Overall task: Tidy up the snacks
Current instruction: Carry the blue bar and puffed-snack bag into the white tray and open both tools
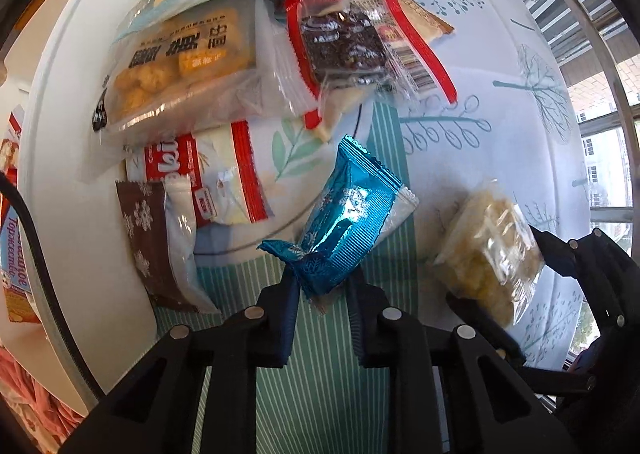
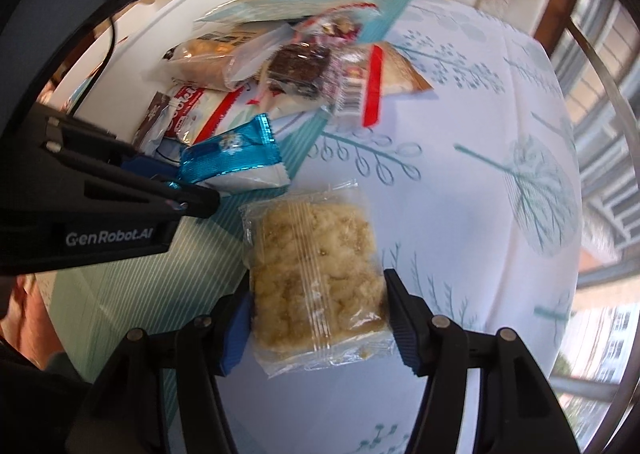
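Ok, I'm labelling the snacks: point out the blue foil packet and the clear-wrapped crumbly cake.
blue foil packet (image 1: 344, 221), left wrist view, shiny middle of wrapper.
clear-wrapped crumbly cake (image 2: 316, 274), right wrist view, centre of the cake.

Left gripper (image 2: 192, 197) side: showing "GenRobot.AI" in white letters.
Box (image 1: 18, 254) beyond white tray (image 1: 80, 133): showing partly readable Cyrillic print.

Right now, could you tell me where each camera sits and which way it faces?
Left wrist: sits on the left tool, looking straight down at the tablecloth; its fingers pinch the blue foil packet; the right tool shows at right.
Right wrist: sits on the right tool, looking steeply down; its fingers hold the clear crumbly snack pack; the left tool shows at left.
Shared: both packets, both tools, the snack pile and the white container.
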